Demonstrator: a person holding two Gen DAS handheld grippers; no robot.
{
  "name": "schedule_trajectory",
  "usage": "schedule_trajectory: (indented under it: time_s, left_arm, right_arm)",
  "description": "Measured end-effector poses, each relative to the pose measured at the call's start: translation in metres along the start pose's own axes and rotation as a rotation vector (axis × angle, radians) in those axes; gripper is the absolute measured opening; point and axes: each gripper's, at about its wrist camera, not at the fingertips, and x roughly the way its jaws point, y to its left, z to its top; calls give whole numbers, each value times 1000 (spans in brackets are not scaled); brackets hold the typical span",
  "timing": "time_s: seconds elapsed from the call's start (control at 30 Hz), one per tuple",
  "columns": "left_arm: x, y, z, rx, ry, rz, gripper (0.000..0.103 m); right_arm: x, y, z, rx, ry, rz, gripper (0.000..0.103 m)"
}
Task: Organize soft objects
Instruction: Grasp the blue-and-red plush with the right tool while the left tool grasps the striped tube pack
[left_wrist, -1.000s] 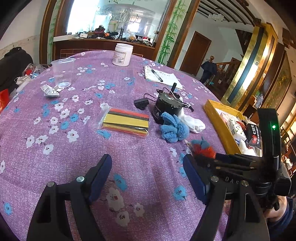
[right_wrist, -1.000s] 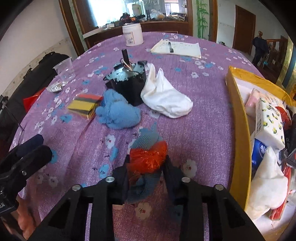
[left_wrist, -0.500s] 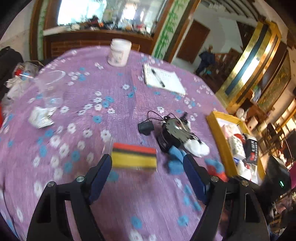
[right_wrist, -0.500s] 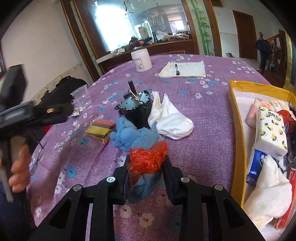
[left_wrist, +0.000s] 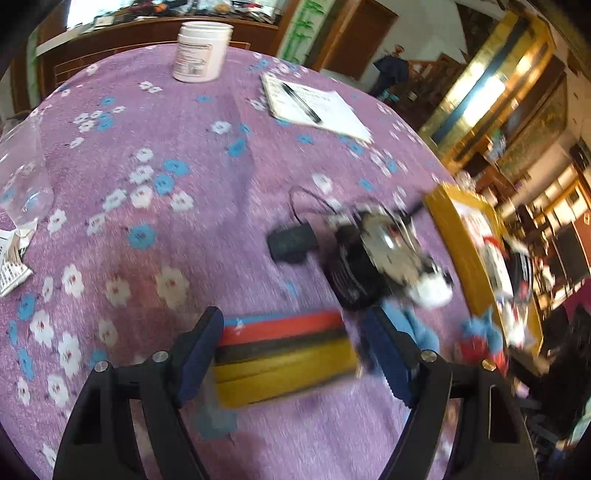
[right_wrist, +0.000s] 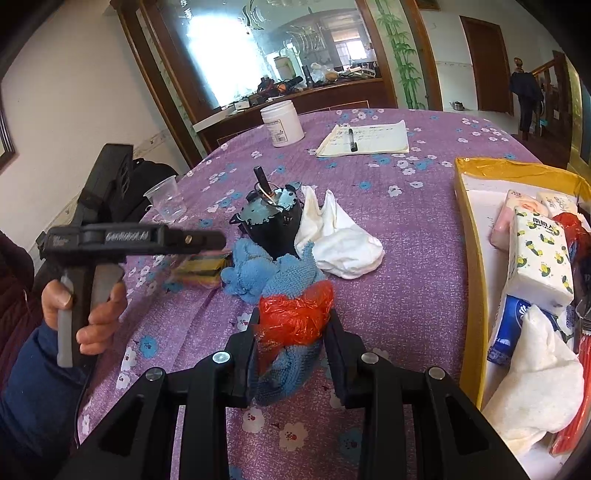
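Right hand-held gripper (right_wrist: 291, 343): black jaws pinching a soft bundle of crinkled red plastic film and blue terry cloth (right_wrist: 293, 325), raised just above the purple flower-printed tablecloth (right_wrist: 406, 236). Squeezed at its middle, so film bulges above the pads and cloth hangs below; judged a secure hold for carrying to the yellow-rimmed tray (right_wrist: 467, 236) on the right side of the right wrist view. Tray already loaded with printed tissue packs (right_wrist: 539, 262) and a crumpled white cloth (right_wrist: 532, 373), hence taken as the collection point for soft items.

Left hand-held gripper (left_wrist: 291, 354): blue-padded jaws spread wide, pointed steeply down over a flat rectangular pack of red, black and yellow strips (left_wrist: 284, 354). Pack lying between the pads, nearly filling the gap; contact not confirmed, picture blurred. In the right wrist view, handle gripped in a hand (right_wrist: 83, 314) with a dark blue sleeve.

Still on the tablecloth: loose blue terry cloth (right_wrist: 251, 273), fluffy and bunched, touching a hard black cylindrical motor with a metal top plate (right_wrist: 271, 221); limp white cloth (right_wrist: 340, 247) beside the motor. Both cloths judged outstanding for sorting. Motor rigid, wired to a small black plug (left_wrist: 291, 243), not a soft item.

Farther back: white plastic jar (right_wrist: 281, 123), notepad with pen (right_wrist: 364, 138), clear plastic cup (right_wrist: 166, 199).
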Motion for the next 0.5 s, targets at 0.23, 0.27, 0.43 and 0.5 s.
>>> schedule_trajectory:
  time_s: [0.23,0.27,0.43,0.5]
  left_arm:
    - [-25,-41,-56,211,39,-11,79]
    - [-27,-46,-60,236,34,10,82]
    - [-24,-48,-56,227,1,112,86]
    - [-17,-47,-50,211,-2,138,86]
  right_arm:
    - [-2,0,0,-1,-8,3,34]
    - [-2,0,0,-1,-8,3,34]
    - [-4,0,-1,2,-12,-3,34]
    - [-4,-1,-1,4,-11,-3,34]
